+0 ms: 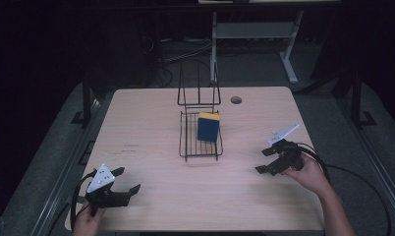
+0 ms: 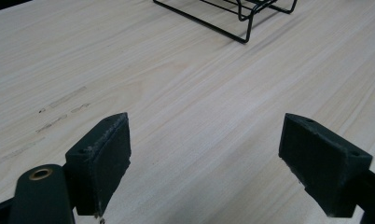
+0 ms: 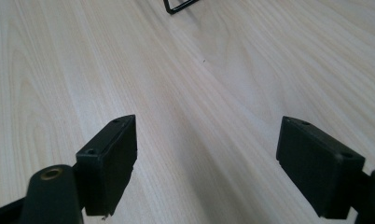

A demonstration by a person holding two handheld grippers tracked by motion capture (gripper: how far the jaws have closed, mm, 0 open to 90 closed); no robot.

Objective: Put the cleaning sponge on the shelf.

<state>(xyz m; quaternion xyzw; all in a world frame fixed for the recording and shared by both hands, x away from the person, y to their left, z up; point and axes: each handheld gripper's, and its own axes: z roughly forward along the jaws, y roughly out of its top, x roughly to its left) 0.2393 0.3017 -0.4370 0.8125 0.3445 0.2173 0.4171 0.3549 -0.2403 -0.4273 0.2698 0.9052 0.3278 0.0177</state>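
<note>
High view: a sponge (image 1: 208, 127) is seen standing in the rack (image 1: 185, 147) at centre; left gripper (image 1: 123, 184) and right gripper (image 1: 264, 161) are held wide, empty, suggesting placement is done.

A pale wooden table (image 1: 151, 123) carries 1 black wire rack (image 1: 188, 142) near its middle, holding a blue-and-yellow sponge (image 1: 208, 128).
</note>
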